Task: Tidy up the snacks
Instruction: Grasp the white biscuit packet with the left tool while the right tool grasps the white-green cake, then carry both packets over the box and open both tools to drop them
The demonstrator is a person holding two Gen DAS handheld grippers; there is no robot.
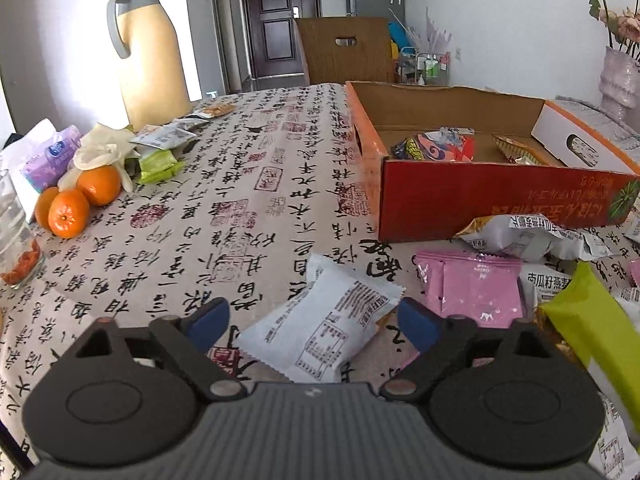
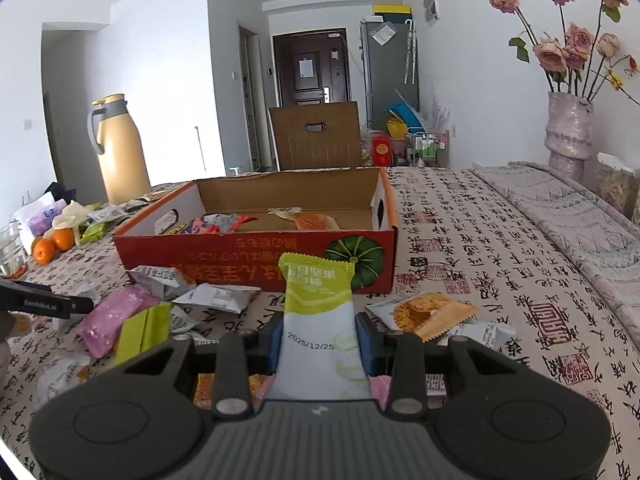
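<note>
Right claw grips a snack, left claw straddles another

Right claw [image 2: 320,340] is clamped on a green-and-white snack packet [image 2: 318,312], upright before the red cardboard box [image 2: 256,250] holding a few wrappers; left claw [image 1: 312,322] gapes around a white packet [image 1: 320,328] lying on the worktop [image 1: 200,208], pads clear.

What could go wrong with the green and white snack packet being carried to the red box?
The right hand-held gripper pinches the green and white snack packet only at its lower half, so it might flop or slip before reaching the red cardboard box. The open left hand-held gripper straddles a white printed snack packet lying askew; closing may catch just a corner, or crush the snack.
</note>
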